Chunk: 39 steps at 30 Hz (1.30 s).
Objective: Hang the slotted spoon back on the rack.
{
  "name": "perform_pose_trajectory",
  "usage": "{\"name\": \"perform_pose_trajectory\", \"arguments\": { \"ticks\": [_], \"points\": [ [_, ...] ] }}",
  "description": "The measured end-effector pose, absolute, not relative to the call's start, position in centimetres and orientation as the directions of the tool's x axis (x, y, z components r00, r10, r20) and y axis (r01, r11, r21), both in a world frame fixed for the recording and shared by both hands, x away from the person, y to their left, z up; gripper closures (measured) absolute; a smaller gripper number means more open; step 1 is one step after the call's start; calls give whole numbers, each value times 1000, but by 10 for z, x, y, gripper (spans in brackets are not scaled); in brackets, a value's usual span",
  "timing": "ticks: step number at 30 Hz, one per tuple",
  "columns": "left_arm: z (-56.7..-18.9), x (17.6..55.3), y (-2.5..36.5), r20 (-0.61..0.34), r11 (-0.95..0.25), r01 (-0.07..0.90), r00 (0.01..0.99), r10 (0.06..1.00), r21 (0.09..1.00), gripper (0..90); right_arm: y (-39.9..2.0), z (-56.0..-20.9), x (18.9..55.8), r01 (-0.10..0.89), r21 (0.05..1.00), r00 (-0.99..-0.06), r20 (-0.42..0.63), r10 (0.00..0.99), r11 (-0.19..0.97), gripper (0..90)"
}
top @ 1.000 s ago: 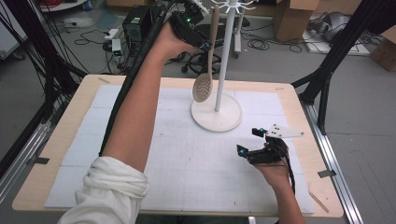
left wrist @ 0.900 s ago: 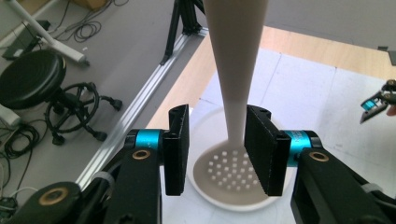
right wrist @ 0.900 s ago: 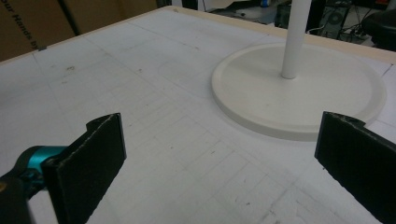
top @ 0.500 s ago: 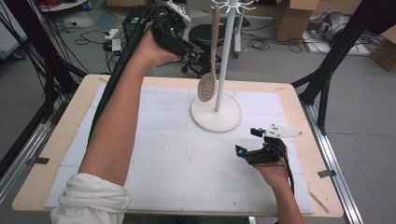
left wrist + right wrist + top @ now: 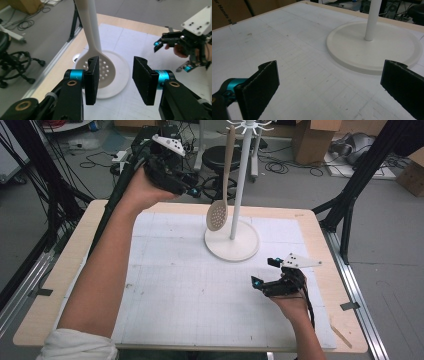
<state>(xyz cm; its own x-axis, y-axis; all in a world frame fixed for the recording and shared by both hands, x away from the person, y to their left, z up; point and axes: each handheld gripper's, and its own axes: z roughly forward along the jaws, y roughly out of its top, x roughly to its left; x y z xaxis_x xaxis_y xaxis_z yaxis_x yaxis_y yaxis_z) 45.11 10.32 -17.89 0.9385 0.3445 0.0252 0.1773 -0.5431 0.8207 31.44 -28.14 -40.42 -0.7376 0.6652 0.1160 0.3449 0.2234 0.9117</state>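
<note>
Cream-coloured plastic, a slotted spoon (image 5: 223,185) hangs from the top hooks of a white stand (image 5: 239,185), its long axis close to vertical and tilted slightly, handle up, perforated bowl down and facing the person, just above the stand's round base (image 5: 232,247) on its left side. In the left gripper view the bowl (image 5: 100,71) sits beyond the left gripper (image 5: 117,80), partly behind one pad; nothing lies between the jaws, which stand partly apart and have just been opening a little, holding nothing. In the high view the left gripper (image 5: 192,187) is raised left of the stand, past the table's far edge, on an outstretched forearm with a rolled white sleeve (image 5: 75,347), jaws aimed toward the spoon and apart from it. The right gripper (image 5: 263,271) rests low over the gridded white mat (image 5: 170,290), nearer the person than the stand's base, wrist level, jaws spread wide and empty, pointing at the base (image 5: 374,47). No readable writing shows.
</note>
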Motion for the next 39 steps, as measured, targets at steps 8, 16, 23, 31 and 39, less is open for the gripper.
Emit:
{"name": "perform_pose_trajectory", "arguments": {
  "ticks": [8,16,23,31,39],
  "points": [
    [-204,438,130,-4,-489,201,927,375,849,543,-281,-405,315,345,911,-737,113,666,227,7],
    [-228,419,149,-28,-446,206,927,374,871,476,-283,-404,315,344,913,-735,118,667,218,7],
    [-258,401,171,-58,-394,227,916,396,891,457,-282,-404,314,345,913,-736,119,666,219,7],
    [-296,380,190,-81,-380,237,921,382,894,373,-278,-405,315,349,908,-737,114,666,231,7],
    [-334,362,214,-122,-328,275,900,418,904,343,-277,-407,316,359,903,-735,120,667,234,7]
  ]
}}
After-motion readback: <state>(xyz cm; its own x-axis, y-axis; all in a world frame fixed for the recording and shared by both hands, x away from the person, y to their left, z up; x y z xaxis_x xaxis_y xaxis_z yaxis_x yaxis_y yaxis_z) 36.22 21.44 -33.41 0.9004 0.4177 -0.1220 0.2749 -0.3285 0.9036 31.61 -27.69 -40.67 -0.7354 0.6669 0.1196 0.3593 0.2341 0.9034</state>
